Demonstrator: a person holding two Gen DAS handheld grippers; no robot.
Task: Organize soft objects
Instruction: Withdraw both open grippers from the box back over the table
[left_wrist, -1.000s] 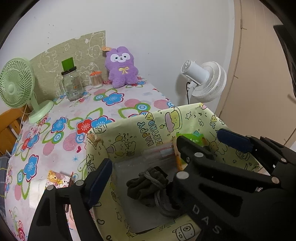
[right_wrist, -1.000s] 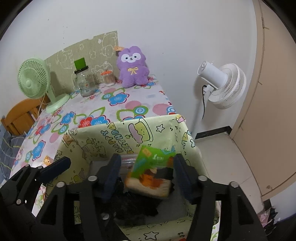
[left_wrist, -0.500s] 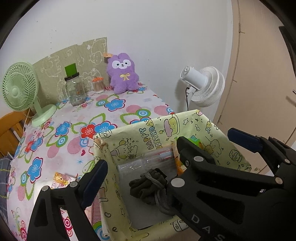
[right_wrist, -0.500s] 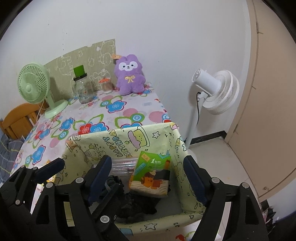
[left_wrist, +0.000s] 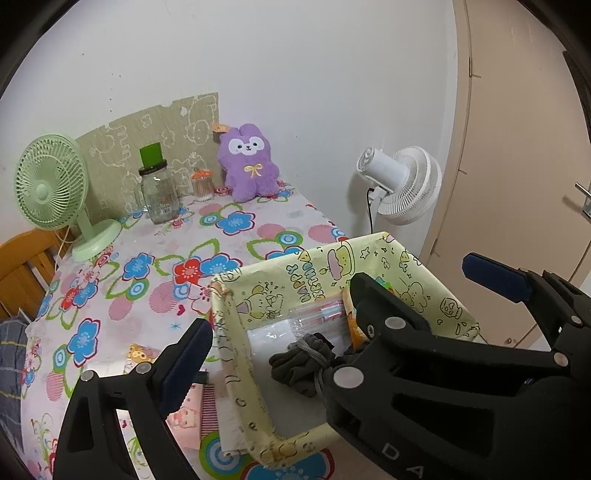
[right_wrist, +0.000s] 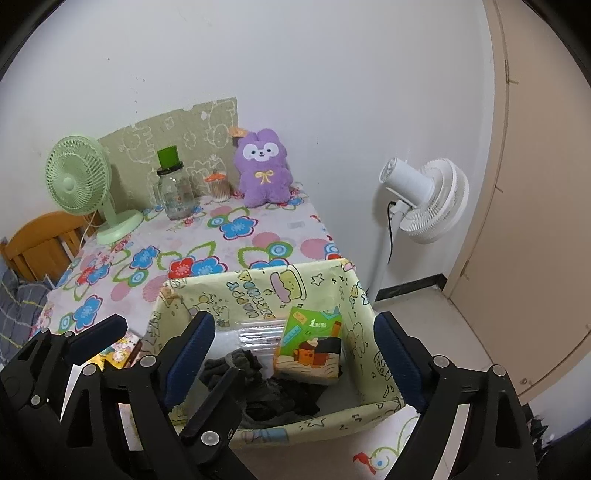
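A box lined with yellow cartoon paper stands at the table's near right corner. In it lie a dark grey bundle of cloth with a cord, a clear plastic bag and a green-and-orange tissue pack, which leans against the box's right wall. My right gripper hangs above the box; its jaws are opening, with nothing between them. My left gripper is open and empty above the box's left wall, interleaved with the right gripper. A purple plush sits against the far wall.
On the flowered tablecloth stand a green desk fan, a glass jar and a small toothpick jar. Pink papers lie left of the box. A white floor fan and a door are right of the table; a wooden chair is left.
The right jaws have spread and let go of the tissue pack, which now leans inside the box. Both grippers have drawn back and up from the box.
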